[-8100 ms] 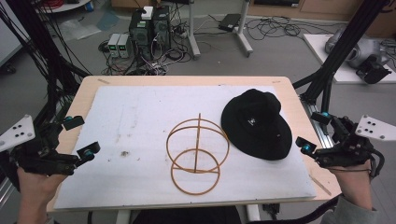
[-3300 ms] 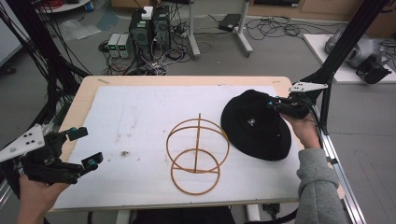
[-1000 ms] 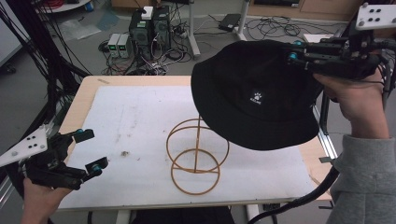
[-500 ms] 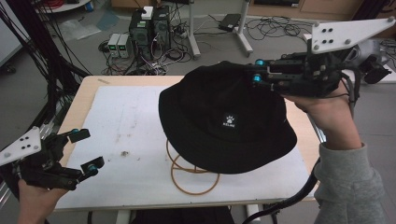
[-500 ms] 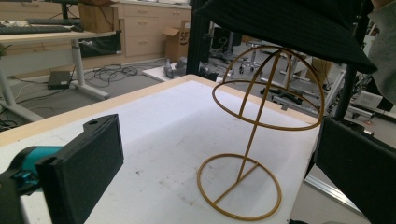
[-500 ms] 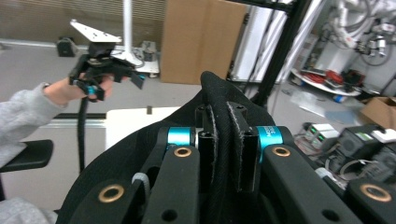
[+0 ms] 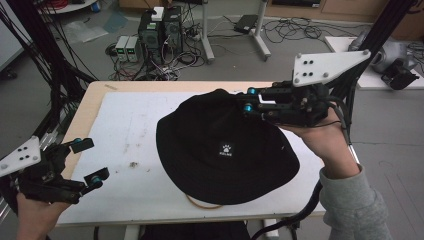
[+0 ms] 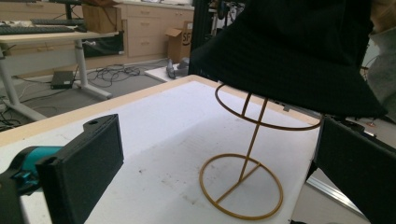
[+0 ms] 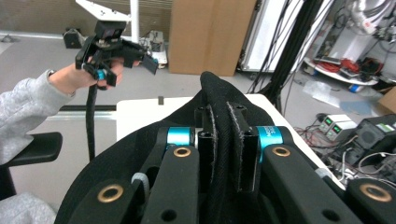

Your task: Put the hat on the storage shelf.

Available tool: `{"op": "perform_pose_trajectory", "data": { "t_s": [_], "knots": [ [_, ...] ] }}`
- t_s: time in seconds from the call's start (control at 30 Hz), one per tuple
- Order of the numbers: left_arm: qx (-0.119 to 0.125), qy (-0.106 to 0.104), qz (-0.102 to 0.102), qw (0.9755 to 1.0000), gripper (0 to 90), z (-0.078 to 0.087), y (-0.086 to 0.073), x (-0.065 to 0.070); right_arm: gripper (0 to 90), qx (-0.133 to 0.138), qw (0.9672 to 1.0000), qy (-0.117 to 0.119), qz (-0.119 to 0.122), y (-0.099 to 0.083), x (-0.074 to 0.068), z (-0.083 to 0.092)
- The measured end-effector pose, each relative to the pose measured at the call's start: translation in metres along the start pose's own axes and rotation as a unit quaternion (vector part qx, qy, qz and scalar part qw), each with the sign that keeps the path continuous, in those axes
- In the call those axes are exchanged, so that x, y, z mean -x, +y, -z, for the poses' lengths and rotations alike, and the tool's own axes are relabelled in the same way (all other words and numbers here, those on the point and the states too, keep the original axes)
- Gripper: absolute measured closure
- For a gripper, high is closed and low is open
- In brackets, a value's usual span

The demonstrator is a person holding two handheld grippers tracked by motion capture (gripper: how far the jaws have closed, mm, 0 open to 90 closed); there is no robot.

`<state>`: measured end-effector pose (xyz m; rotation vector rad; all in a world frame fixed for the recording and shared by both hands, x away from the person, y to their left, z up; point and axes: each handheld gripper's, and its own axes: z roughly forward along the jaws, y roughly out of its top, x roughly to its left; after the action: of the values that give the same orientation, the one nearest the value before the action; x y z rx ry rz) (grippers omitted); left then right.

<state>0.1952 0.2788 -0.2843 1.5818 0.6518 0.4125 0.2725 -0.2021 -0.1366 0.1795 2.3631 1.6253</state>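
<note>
Black bucket hat [image 7: 225,150] held over gold wire stand [image 8: 247,158] near counter [image 7: 130,125] front edge, brim pinched between right gripper [image 7: 247,100] fingers. Left gripper [image 7: 90,160] off counter's left front corner, fingers spread, holding nothing.

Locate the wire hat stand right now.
In the left gripper view the wire hat stand stands upright mid-table, directly under the black hat pinched by the right gripper; whether they touch is unclear.
</note>
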Motion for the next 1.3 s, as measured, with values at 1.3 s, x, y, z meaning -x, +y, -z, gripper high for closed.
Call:
{"op": "perform_pose_trajectory", "data": {
  "t_s": [1.3],
  "knots": [
    [-0.009, 0.002, 0.004, 1.0, 1.7, -0.004, -0.003, -0.003, 71.9, -0.027, 0.9991, 0.023, -0.021, -0.051, -0.006, -0.056]
  ]
}}
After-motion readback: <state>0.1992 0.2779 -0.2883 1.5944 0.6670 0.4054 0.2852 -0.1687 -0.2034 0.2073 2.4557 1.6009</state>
